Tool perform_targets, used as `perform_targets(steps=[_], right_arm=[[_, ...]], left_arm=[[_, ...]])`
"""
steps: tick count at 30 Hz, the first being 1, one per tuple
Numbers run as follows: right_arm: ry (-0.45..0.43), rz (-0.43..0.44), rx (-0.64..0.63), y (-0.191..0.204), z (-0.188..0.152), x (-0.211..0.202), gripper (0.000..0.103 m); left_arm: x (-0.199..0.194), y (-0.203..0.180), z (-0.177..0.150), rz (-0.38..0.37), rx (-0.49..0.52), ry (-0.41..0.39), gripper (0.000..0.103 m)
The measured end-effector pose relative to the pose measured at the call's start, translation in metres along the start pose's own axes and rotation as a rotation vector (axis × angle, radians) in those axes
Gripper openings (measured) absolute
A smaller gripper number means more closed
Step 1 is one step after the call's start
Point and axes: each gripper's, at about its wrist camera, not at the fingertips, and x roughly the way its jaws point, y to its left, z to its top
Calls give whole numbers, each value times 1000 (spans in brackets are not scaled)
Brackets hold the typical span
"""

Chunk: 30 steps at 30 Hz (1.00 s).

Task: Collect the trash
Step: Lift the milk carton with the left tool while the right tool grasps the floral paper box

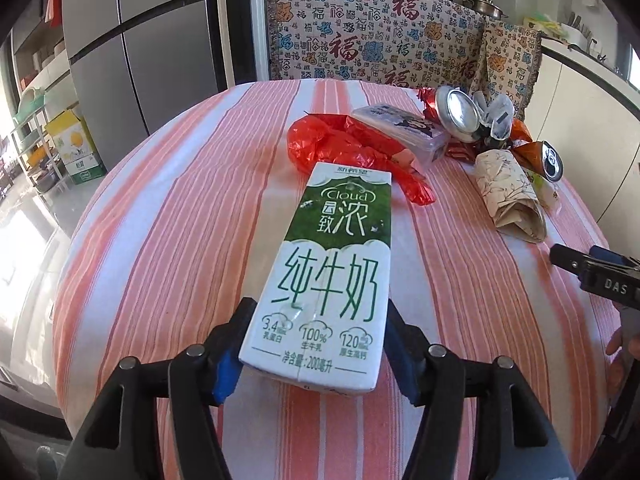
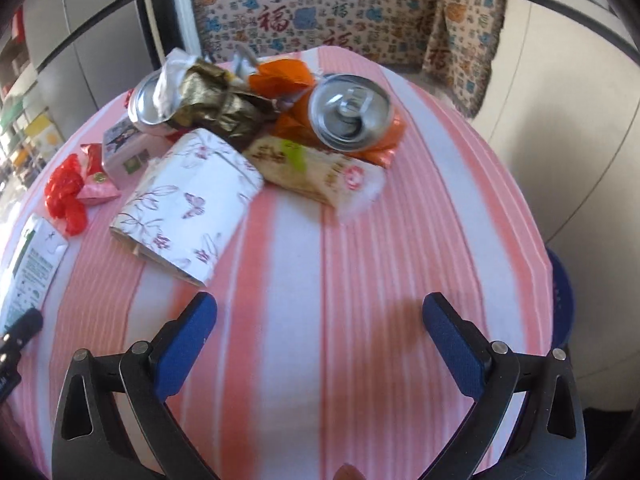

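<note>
A white-and-green milk carton (image 1: 332, 256) lies flat on the pink striped tablecloth (image 1: 168, 240). Its near end sits between the fingers of my left gripper (image 1: 320, 308), whose pads flank it without clamping it. My right gripper (image 2: 320, 300) hovers wide open over bare cloth and holds nothing. Ahead of it lies a pile of trash: a floral paper wrapper (image 2: 188, 204), a beige packet (image 2: 316, 172), an orange can (image 2: 350, 110), a second can (image 2: 148, 104), crumpled foil (image 2: 224, 104) and a red plastic bag (image 2: 66, 192). The carton (image 2: 32, 268) shows at the far left.
A small plastic box (image 1: 404, 128) lies behind the red bag (image 1: 340, 140). Beyond the table's far edge stand a cabinet draped in patterned cloth (image 1: 372, 40) and a grey fridge (image 1: 132, 40). A blue bin (image 2: 562, 300) shows past the table's right edge.
</note>
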Motion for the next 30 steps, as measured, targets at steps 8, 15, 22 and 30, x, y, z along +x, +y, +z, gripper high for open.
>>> perform_targets(steps=[8,15,22,30], right_arm=[[22,93,-142,49,-11,-2,103],[21,81,-146,56,-7,6,103],[30,108,-137,47,5,11,103],[148,271,39,56,62,25,102]], left_arm=[[8,-5,6,35,-12,33,85],[17,-1,12,58,-41,56,103],[13,1,8,45,-32,65,103],[3,25,28,-83,-65,85,101]])
